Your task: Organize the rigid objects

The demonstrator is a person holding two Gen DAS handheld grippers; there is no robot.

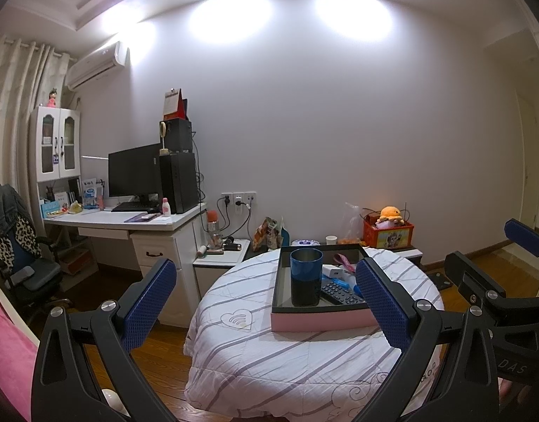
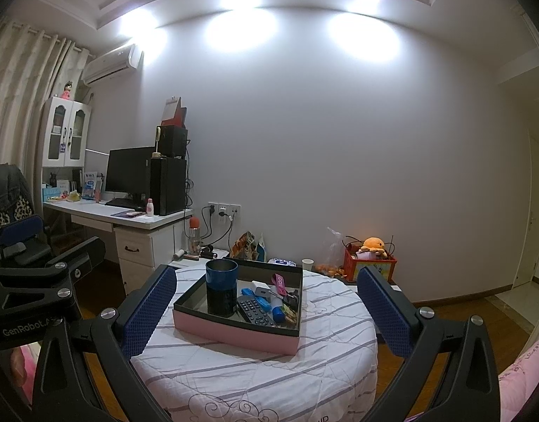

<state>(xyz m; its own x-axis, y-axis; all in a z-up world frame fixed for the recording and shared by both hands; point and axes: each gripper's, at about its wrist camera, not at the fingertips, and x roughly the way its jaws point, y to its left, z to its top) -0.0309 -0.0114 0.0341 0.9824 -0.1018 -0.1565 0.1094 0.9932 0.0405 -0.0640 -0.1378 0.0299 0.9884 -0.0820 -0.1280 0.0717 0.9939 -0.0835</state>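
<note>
Right wrist view: left gripper [image 2: 19,242] body reads "GenRobot".

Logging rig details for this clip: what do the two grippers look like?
Both are alike: black angular frames with silver pivot screws, each finger faced with a blue dimpled pad. Left gripper, right gripper. White "GenRobot" lettering shows on the left gripper's body in the right view. No cables, hands or sleeves visible.

Blown-out ceiling spotlights [image 1: 230,17] glare on the wall while the room below stays dim, edges fisheye-bent and vignetted.
</note>
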